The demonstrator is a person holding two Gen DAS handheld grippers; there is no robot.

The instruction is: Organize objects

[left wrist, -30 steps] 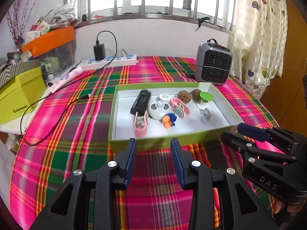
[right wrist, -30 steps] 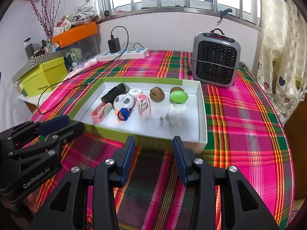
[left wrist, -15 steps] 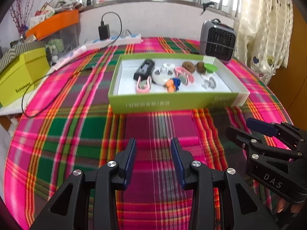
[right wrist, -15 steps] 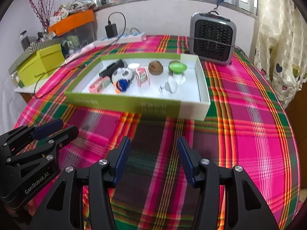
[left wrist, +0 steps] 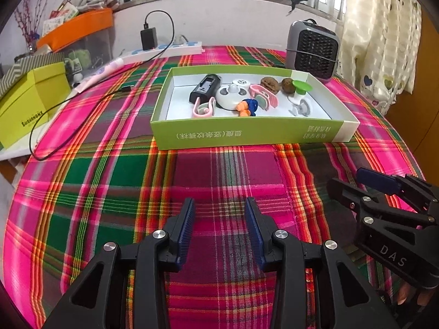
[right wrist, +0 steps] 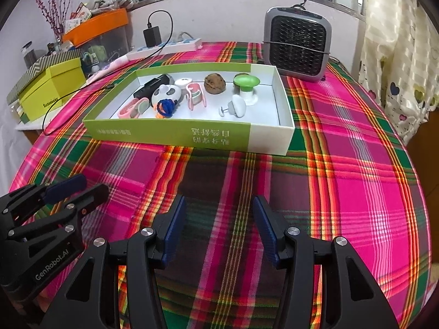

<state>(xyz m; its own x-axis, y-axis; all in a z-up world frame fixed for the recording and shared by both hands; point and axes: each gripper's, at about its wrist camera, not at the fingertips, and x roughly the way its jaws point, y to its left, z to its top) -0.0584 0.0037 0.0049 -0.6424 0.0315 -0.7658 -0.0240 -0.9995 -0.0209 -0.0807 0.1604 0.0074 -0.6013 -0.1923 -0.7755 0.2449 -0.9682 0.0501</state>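
Green box [left wrist: 247, 134] in the upper centre of both views, on a desk [left wrist: 109, 181] under pink and green plaid. Inside, left to right in the left view: black case [left wrist: 205, 90], pink clip [left wrist: 203, 107], white round gadget [left wrist: 231, 96], blue and orange toy [left wrist: 247, 107], second pink clip [left wrist: 263, 96], two walnuts [left wrist: 270, 84], green-capped white bottle [left wrist: 301, 89], small white knob [left wrist: 300, 108]. In the right view, same box [right wrist: 170, 133] seen at an angle, knob [right wrist: 237, 106] lying just in front of the bottle [right wrist: 247, 85].

Left gripper [left wrist: 219, 229] at bottom centre of its own view, fingers apart, holding nothing, above bare cloth well short of the box. Right gripper [right wrist: 219, 226] likewise parted and empty at bottom centre of its view. Each also visible from the side in the other's lower corner.

Grey heater [right wrist: 297, 46] behind the box, upper right. White power strip [left wrist: 164, 50] with black charger [left wrist: 148, 38] and trailing cable at the far edge. Yellow box [left wrist: 30, 101] at left, orange-lidded bin [left wrist: 76, 27] behind it. Curtain [left wrist: 381, 33] at right.
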